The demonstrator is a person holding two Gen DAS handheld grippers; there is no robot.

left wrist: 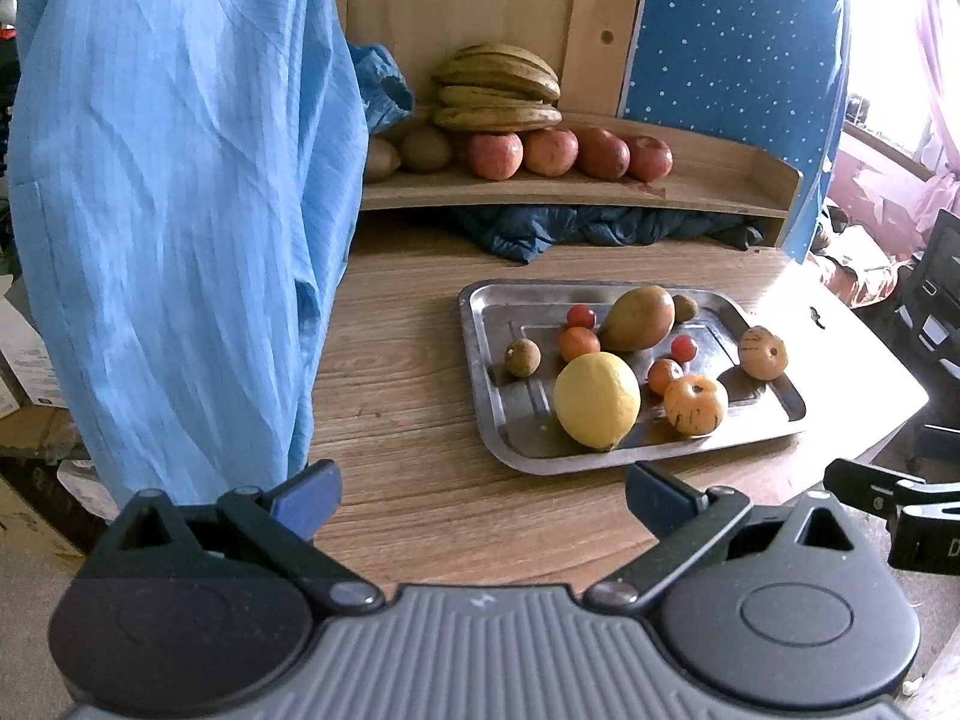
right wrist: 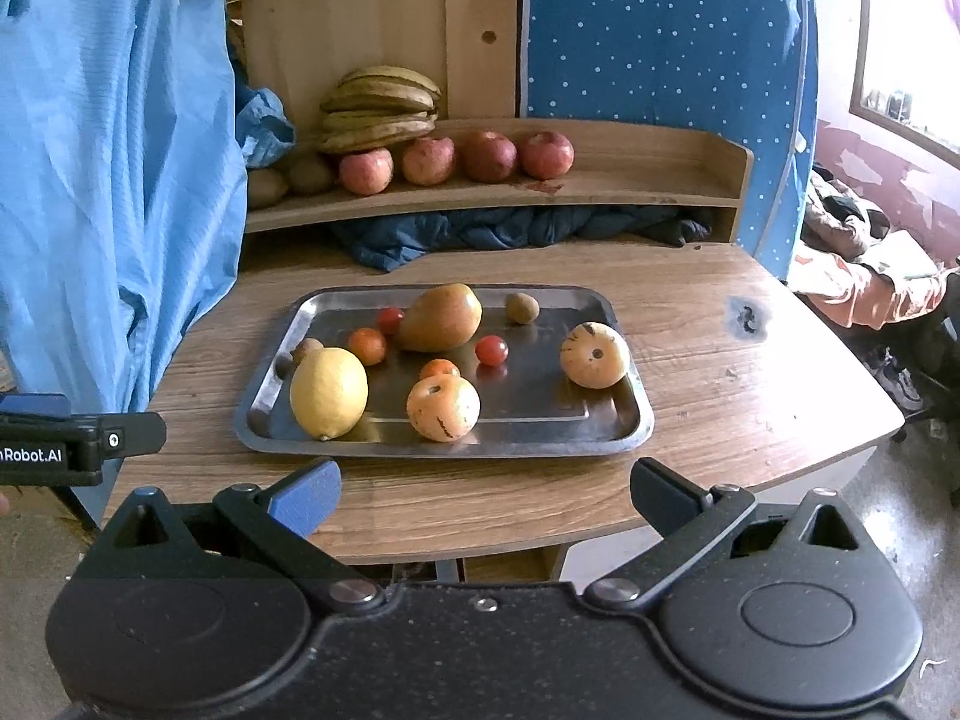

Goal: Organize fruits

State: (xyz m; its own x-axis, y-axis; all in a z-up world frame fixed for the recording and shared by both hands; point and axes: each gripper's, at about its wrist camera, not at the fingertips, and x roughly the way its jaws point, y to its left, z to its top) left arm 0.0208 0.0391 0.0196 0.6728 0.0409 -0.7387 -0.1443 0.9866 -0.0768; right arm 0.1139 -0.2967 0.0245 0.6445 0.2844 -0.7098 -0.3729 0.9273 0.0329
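Observation:
A steel tray (left wrist: 528,456) (right wrist: 624,438) on the wooden table holds a yellow lemon (left wrist: 596,399) (right wrist: 328,391), a brown pear (left wrist: 638,318) (right wrist: 442,318), two striped orange melons (left wrist: 695,404) (right wrist: 594,354), small red and orange tomatoes (right wrist: 491,350) and small brown fruits (left wrist: 522,357). On the wooden shelf (left wrist: 708,192) (right wrist: 648,180) behind lie bananas (left wrist: 498,87) (right wrist: 379,108), several red apples (left wrist: 549,153) (right wrist: 456,159) and kiwis (left wrist: 425,148). My left gripper (left wrist: 483,495) and right gripper (right wrist: 485,492) are open and empty, short of the tray's near edge.
A light blue hanging cloth (left wrist: 180,210) (right wrist: 108,180) covers the left side. A dark blue cloth (left wrist: 600,228) is bunched under the shelf. A blue dotted board (right wrist: 660,60) stands behind on the right. The table edge (right wrist: 840,456) curves off at right.

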